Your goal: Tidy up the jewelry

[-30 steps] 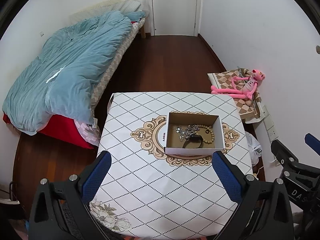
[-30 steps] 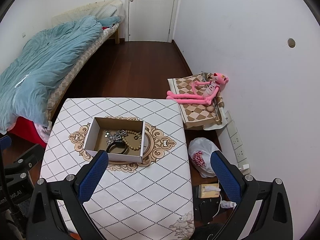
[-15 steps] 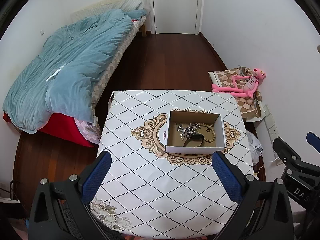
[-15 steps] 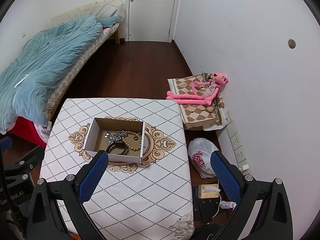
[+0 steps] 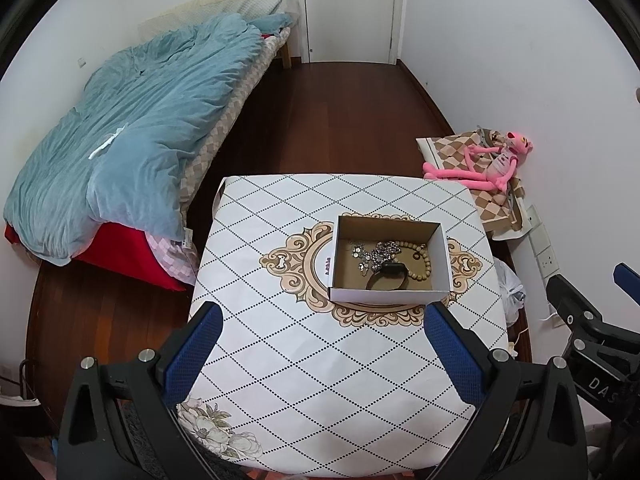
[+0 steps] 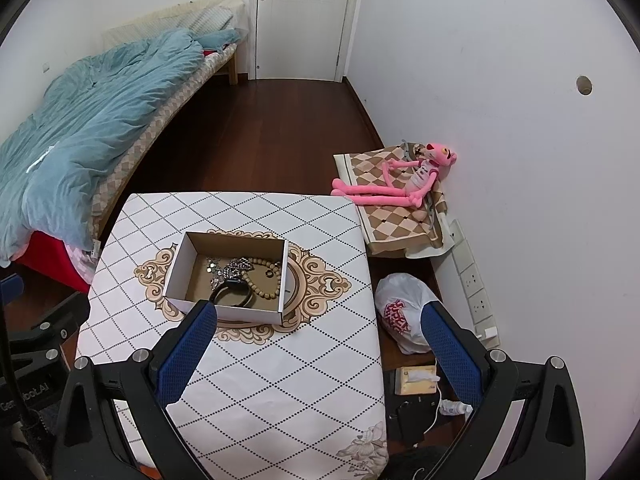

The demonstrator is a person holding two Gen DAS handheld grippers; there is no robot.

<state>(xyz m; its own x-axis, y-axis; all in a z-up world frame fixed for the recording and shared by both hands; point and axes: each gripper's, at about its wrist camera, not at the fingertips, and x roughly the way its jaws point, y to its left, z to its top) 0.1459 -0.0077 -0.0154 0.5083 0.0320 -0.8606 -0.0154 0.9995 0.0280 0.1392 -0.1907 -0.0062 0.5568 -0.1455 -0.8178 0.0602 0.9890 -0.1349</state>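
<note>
Jewelry: silver chain [image 5: 376,254], wooden bead bracelet [image 5: 424,260] and black band [image 5: 388,278] lie tangled together inside open cardboard box [image 5: 438,258], which sits on the patterned table [image 5: 320,360] over its centre medallion. Left tongs [image 5: 324,354] spread wide, empty, above the table's near half. Right tongs [image 6: 320,354] likewise wide apart, empty, near the box's front wall

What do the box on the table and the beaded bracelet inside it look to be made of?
Box: apparently cardboard, matte white outside, raw brown inside, with folded walls. Beaded bracelet: probably wood, going by its round tan, low-sheen beads; plastic can't be ruled out.
</note>
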